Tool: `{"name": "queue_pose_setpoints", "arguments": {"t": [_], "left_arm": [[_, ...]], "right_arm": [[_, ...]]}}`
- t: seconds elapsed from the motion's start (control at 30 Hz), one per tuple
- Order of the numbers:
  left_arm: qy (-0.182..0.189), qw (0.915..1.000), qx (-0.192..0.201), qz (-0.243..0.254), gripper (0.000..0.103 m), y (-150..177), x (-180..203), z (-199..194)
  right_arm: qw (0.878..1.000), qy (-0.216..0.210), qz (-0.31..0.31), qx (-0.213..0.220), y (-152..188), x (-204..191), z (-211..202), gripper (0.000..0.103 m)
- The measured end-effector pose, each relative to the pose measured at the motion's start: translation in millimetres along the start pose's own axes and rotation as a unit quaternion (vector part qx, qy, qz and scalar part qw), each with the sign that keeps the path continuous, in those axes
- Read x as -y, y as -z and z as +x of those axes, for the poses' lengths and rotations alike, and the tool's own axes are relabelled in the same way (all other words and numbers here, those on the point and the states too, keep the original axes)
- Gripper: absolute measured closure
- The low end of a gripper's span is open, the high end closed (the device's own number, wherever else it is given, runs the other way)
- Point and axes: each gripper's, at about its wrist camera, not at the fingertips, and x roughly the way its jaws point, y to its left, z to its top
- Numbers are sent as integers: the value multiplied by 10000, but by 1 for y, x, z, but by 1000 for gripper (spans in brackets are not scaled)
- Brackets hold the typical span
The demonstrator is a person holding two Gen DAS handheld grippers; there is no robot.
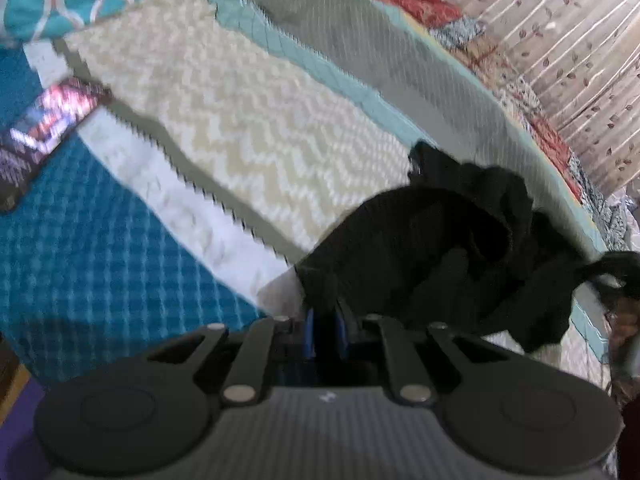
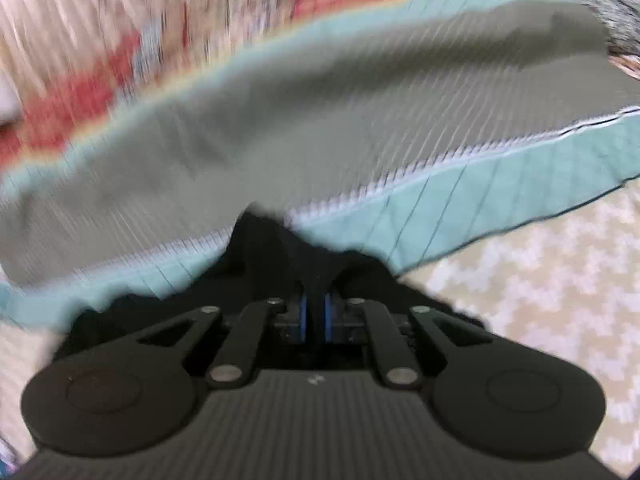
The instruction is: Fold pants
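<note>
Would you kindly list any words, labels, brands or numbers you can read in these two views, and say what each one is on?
None can be read.
Small pale mark on the left gripper body: too small to read.
Matching mark on the right gripper body: too small to read.
Dark patterned object on the bed cover: bright markings, too blurred to tell if they are lettering.
Black pants: no label visible.
</note>
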Motion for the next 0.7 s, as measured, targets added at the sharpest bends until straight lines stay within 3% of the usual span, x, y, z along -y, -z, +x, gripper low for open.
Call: {"name": "queue_pose_setpoints", "arguments": {"t": [0.1,0.2,0.27,0.33,0.4,0.47,0.57,0.6,0.67,0.7], "left_arm": [[104,9999,-12,-62,92,4,-1,0],[326,9992,-21,-215,92,3,-5,-4],[450,9981,-128,-393,92,3,-9,-3],[464,9976,-215,-471,92,5,-12,-2],[445,9971,-337,-509,92,8,-15,0],[429,9971,-405,-484,92,12,-17,0],[319,9976,-532,-294,90,20,-18,-2],[260,9980,-540,-184,83,22,-18,-6],[169,9991,-382,41,77,22,-17,-20],[105,9995,-222,180,75,20,-16,-30]], "right_arm": [[9976,-477,308,398,-12,18,-66,93],[9899,-865,294,1084,1,29,-143,93],[9826,-931,127,1600,26,37,-194,93],[9808,-727,178,1803,55,62,-226,93],[9869,-241,230,1578,79,85,-234,92],[9940,302,414,967,109,116,-230,92],[9946,623,774,308,154,149,-222,91],[9947,669,759,203,162,153,-222,89],[9944,829,612,235,168,152,-231,68],[9941,909,487,343,166,150,-236,62]]}}
